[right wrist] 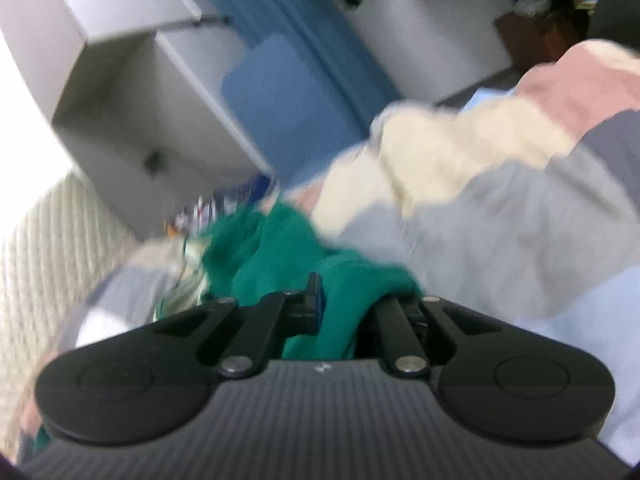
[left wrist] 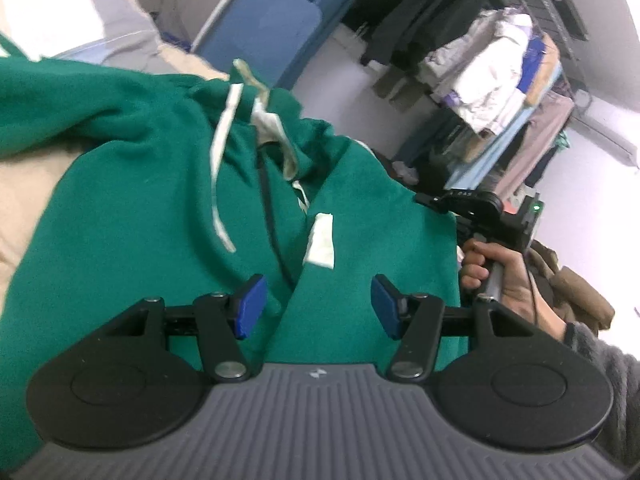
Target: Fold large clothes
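1. Left gripper [left wrist: 316,306]: jaws spread, nothing between the blue pads [left wrist: 251,306]. It hangs over the green hoodie [left wrist: 132,208], just above the open front where the dark zipper line [left wrist: 272,216] runs down between the two panels. No contact that I can see.
2. Hoodie lies crumpled, neck end away from me, white drawstrings [left wrist: 222,160] loose across the chest and a white label [left wrist: 321,246] on the right panel. It sits on a cream, grey and pink striped blanket [right wrist: 472,184] that carries everything. Blanket edges aren't readable, so I can't place it better than roughly mid-blanket.
3. Right side of the left view: a bare hand [left wrist: 492,276] on the other tool's handle, at the hoodie's right edge.
4. Right gripper [right wrist: 340,306]: pressed together with a bunch of green hoodie fabric pinched between the fingers. View is blurred; the right pad is buried in cloth.
5. My read on the step: grab phase, early. One edge secured, garment not yet spread flat, no fold made.
6. Next move needs: left to drop onto the opposite edge or shoulder and pinch one layer clear of the drawstrings, then both pull apart to flatten.
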`<action>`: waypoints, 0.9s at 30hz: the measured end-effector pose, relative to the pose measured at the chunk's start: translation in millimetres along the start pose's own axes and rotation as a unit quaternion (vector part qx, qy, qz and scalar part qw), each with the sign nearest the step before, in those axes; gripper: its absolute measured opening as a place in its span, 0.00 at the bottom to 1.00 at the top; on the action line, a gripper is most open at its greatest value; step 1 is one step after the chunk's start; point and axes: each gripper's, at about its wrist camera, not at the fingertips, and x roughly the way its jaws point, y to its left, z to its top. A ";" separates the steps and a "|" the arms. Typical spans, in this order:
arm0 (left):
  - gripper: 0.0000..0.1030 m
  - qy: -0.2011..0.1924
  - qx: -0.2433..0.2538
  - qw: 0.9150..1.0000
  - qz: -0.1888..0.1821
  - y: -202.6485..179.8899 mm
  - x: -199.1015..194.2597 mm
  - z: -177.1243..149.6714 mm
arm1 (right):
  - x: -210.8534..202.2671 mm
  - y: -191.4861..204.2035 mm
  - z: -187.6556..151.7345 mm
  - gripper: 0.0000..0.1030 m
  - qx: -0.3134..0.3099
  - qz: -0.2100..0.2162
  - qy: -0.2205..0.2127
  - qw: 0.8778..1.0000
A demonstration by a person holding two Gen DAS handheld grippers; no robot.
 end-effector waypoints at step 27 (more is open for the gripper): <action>0.61 0.021 0.089 0.995 0.033 -31.6 10.9 -22.1 | -86.4 50.8 -40.6 0.52 -0.163 -0.094 0.041 0.981</action>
